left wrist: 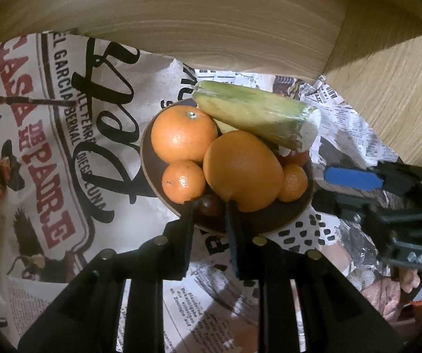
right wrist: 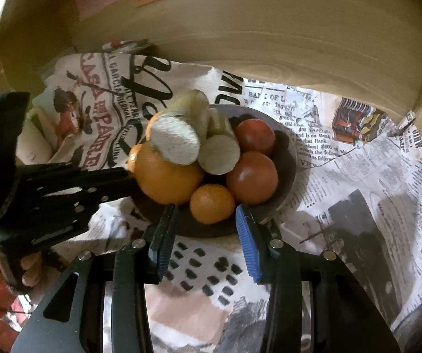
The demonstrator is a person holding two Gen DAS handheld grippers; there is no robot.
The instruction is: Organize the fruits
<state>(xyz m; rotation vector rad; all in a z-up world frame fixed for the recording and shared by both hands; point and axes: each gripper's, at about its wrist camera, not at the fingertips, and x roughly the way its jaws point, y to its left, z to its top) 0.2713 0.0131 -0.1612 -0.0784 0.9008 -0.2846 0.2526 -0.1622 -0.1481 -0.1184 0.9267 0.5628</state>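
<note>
A dark round bowl [left wrist: 299,214] sits on newspaper [left wrist: 49,147] spread over a pale wood-grain tabletop [left wrist: 387,67]. It is heaped with fruit: one big smooth orange [left wrist: 241,170] in the middle, a dimpled orange [left wrist: 183,135] at far left with its stem scar up, and two small mandarins, one [left wrist: 183,181] near left and one [left wrist: 291,182] right. Two glossy red tomatoes [right wrist: 252,176] fill the right side in the right wrist view.

A green-yellow corn cob [left wrist: 255,114], ribbed and roughly cylindrical, lies across the far rim atop the oranges, its long axis running left to right with the pale cut end [left wrist: 309,129] pointing right. A second cut stub [right wrist: 218,153] lies beside it.

The left tongs [left wrist: 209,206] hang over the near rim, parted and grasping nothing, tips close to the big orange and a dark fruit [left wrist: 208,209] below. The right tongs [right wrist: 206,214], blue-padded, stand released, straddling the right mandarin without touching it.
</note>
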